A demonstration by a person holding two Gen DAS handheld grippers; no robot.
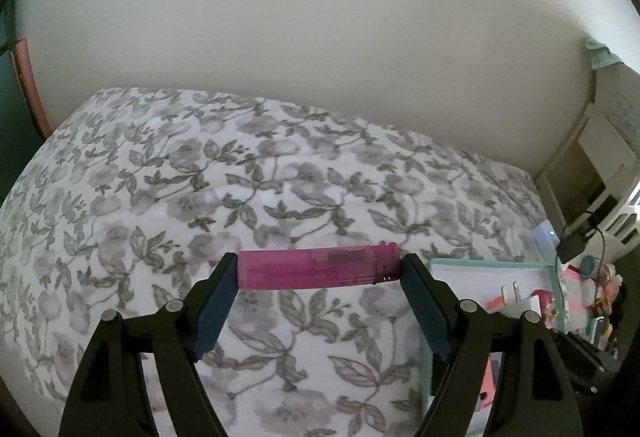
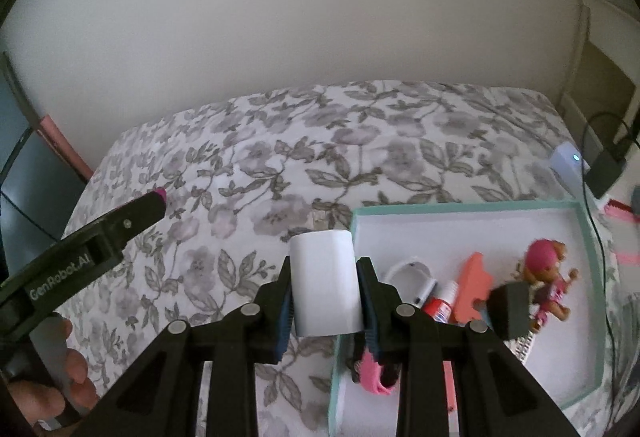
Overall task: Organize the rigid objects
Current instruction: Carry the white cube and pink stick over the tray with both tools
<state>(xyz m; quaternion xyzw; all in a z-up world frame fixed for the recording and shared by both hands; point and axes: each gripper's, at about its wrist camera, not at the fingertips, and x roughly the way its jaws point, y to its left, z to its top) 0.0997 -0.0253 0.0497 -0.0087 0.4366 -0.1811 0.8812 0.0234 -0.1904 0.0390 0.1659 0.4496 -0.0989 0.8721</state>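
My left gripper (image 1: 318,269) is shut end to end on a translucent pink lighter (image 1: 318,267), held crosswise above the floral bedspread. That gripper also shows in the right wrist view (image 2: 158,199), at the left. My right gripper (image 2: 323,277) is shut on a white charger block (image 2: 324,283), held above the left rim of a teal-edged white box (image 2: 472,207). The box holds a doll with pink hair (image 2: 546,281), an orange foam piece (image 2: 474,289), a red-capped tube (image 2: 440,303), a white band (image 2: 410,273) and a pink item (image 2: 374,377). The box shows at right in the left wrist view (image 1: 492,263).
The floral bedspread (image 1: 200,177) covers the bed up to a pale wall. A white device with a blue light (image 2: 568,163), a black adapter (image 2: 606,167) and cables lie to the right. White shelving (image 1: 604,161) stands at the far right.
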